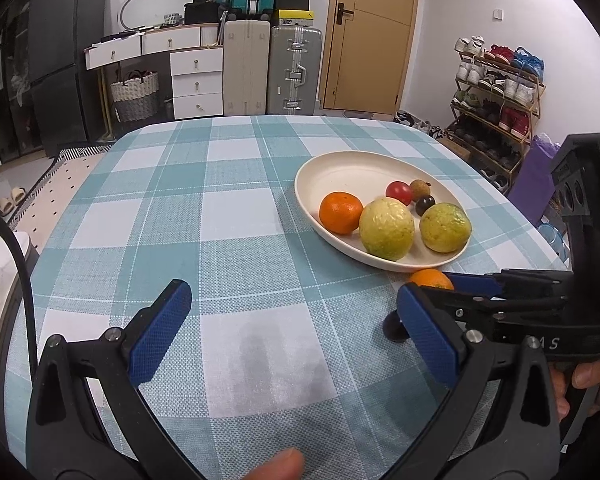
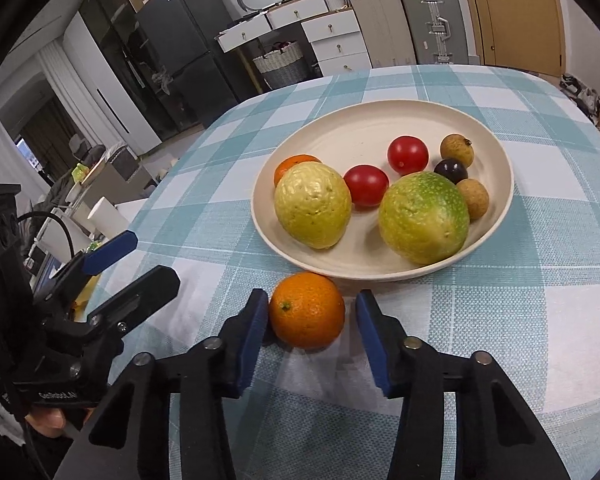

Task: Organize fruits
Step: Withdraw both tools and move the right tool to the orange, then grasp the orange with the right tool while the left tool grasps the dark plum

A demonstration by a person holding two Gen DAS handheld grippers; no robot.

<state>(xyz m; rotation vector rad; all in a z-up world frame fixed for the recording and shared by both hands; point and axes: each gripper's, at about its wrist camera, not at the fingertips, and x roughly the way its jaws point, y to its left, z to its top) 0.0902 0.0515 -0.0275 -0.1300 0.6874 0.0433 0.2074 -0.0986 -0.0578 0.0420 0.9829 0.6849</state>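
Two tools: both reach over a checked bench (image 2: 540, 320).
Left tool (image 1: 296, 312): fingers spread wide, nothing between them, hanging above bare cloth.
Loose orange (image 2: 307, 310): on the bench, just beside the near rim of the plate (image 2: 380, 120), not in it.
Right tool (image 2: 312, 320): fingers either side of the orange; the left pad looks to touch it, the right pad stands just apart, so no grip yet.
Doing it well: likely close evenly on the orange's widest part, gently, lift clear of the rim, then set it in the plate's free far space.
Count in plate: two yellow-green fruits, one orange, two red tomatoes, two brown longan-like fruits, one dark round fruit.
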